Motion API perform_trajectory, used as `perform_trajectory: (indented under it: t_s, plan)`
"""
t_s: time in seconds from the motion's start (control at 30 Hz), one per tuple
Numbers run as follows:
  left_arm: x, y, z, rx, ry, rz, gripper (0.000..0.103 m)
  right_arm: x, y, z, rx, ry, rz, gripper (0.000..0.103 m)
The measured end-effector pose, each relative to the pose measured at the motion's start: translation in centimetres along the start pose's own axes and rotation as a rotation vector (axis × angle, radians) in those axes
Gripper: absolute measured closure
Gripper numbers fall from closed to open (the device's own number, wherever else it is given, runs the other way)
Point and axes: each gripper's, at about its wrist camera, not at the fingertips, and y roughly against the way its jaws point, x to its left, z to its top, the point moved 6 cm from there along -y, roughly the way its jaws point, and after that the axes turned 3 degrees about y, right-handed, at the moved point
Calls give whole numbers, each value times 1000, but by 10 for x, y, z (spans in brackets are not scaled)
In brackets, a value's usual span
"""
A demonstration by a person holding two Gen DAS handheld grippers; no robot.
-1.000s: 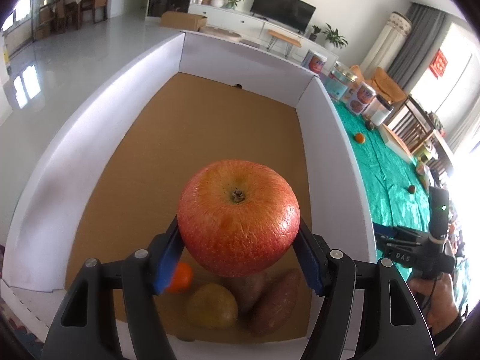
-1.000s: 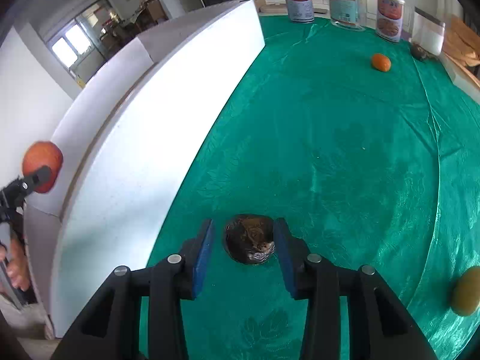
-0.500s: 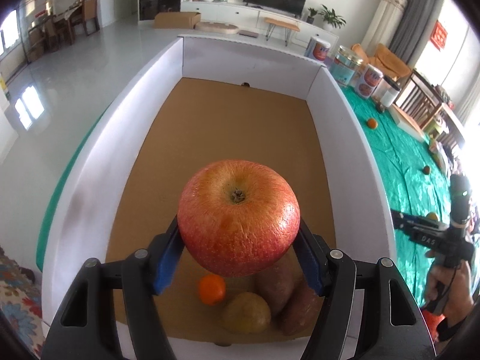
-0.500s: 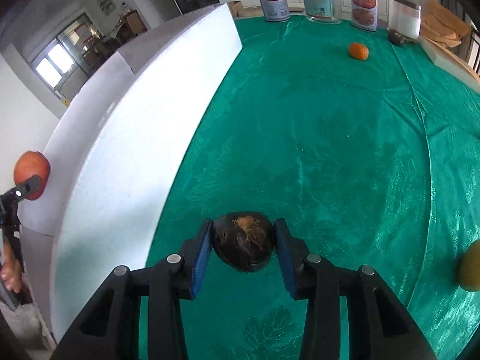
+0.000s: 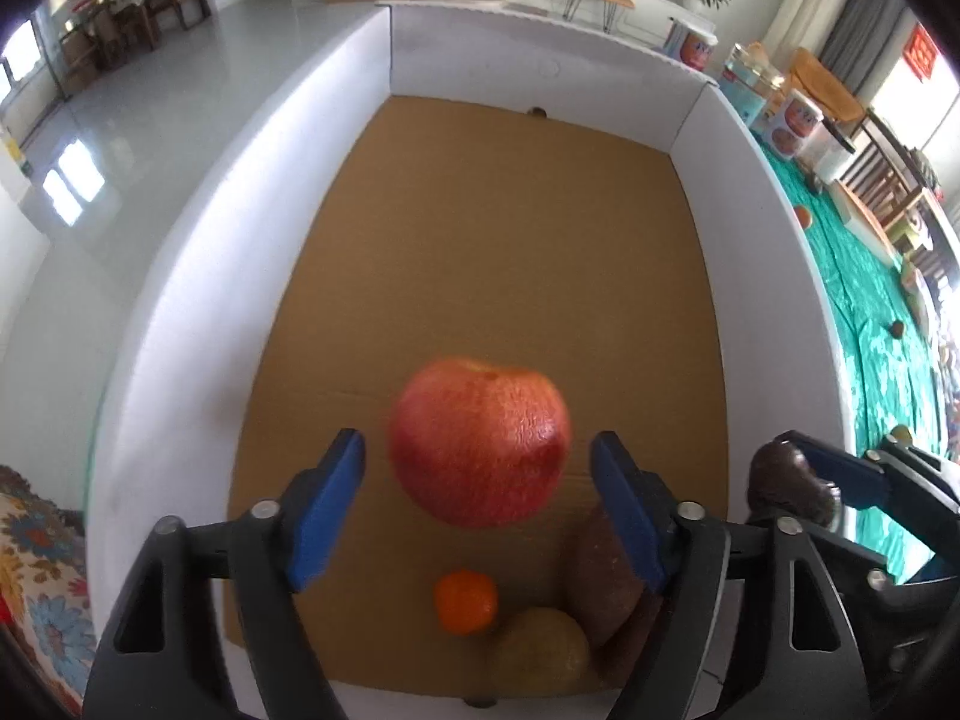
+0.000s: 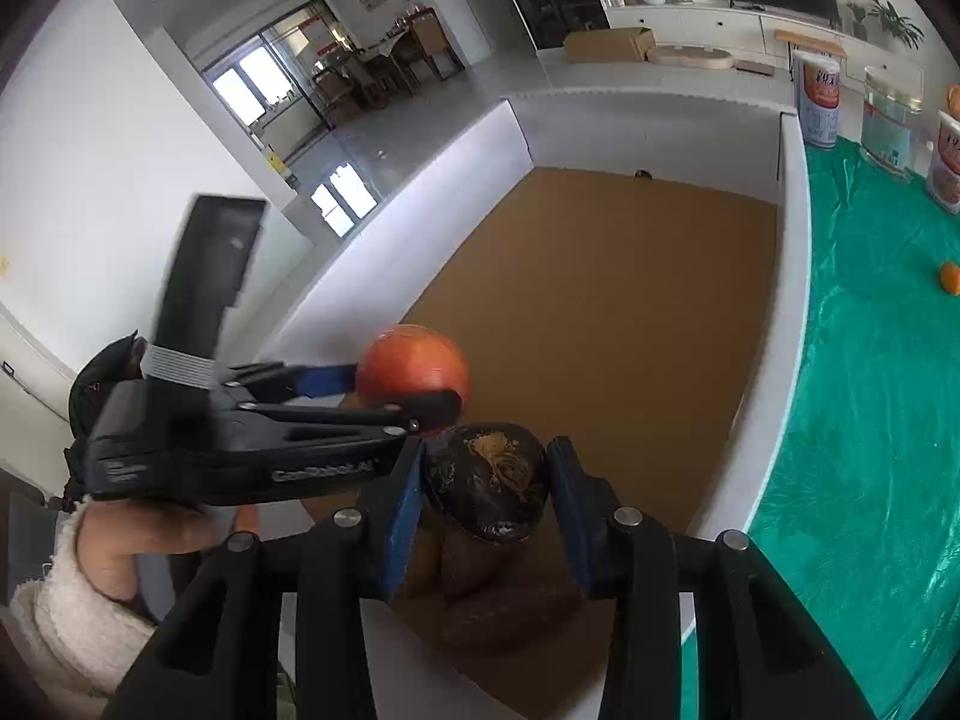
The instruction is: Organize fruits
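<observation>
Hanging over the near end of a white-walled box (image 5: 252, 192) with a brown cardboard floor, the left gripper (image 5: 478, 483) has its jaws opening, and the red apple (image 5: 478, 441) sits between the blue pads with a clear gap on both sides, blurred and touching neither. Below it on the box floor lie a small mandarin (image 5: 466, 600), a yellow-green pear (image 5: 540, 651) just beside it, and two brownish sweet potatoes (image 5: 600, 576) against the pear's right. Further right, the right gripper (image 6: 485, 495) is clamped on a dark, round fruit with a tan patch (image 6: 489, 483), possibly a passion fruit, held above the box's near corner beside the left gripper. A hand in a fleecy white sleeve (image 6: 138, 546) carries the left gripper. Right of the box, a green cloth (image 6: 870, 420) bears another mandarin (image 6: 950, 278) and several tins (image 6: 819, 99) at its far edge.
</observation>
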Motion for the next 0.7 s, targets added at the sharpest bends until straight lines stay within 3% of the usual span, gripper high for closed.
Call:
perform_trajectory:
  t_s: [0.17, 0.33, 0.43, 0.57, 0.7]
  plan:
    - [17, 13, -5, -54, 46, 19, 10, 0, -12, -2, 2, 48, -70, 61]
    - [10, 37, -13, -143, 41, 11, 10, -14, 22, -3, -110, 39, -116, 23]
    - [-14, 60, -16, -219, -23, -8, 10, -36, 58, -21, -192, 1, -173, 11]
    - [-58, 83, -20, -313, -128, -91, 9, -84, 97, -52, -259, -103, -279, 5]
    - [-97, 75, -25, -302, -209, -137, 8, -130, 145, -87, -301, -210, -439, 5]
